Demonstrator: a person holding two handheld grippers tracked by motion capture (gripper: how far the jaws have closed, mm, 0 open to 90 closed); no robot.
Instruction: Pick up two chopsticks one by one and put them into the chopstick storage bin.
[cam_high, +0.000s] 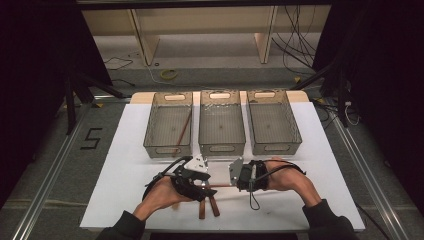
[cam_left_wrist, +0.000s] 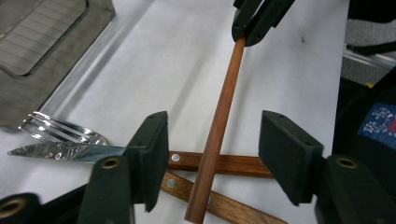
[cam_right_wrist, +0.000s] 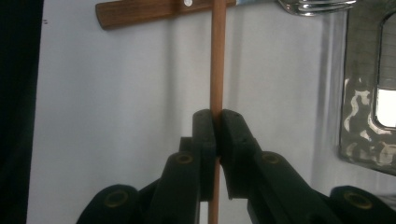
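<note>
The right tool (cam_right_wrist: 215, 122) is clamped on a wooden chopstick (cam_left_wrist: 219, 116) held just above the table (cam_high: 125, 165); the left tool (cam_left_wrist: 212, 161) straddles it, jaws apart, not yet pressing. A skewed squeeze could twist it free onto the knife (cam_left_wrist: 70, 152) and fork (cam_left_wrist: 60, 133) below

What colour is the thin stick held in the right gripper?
Reddish brown wood; the stick shows best in the right gripper view.
</note>
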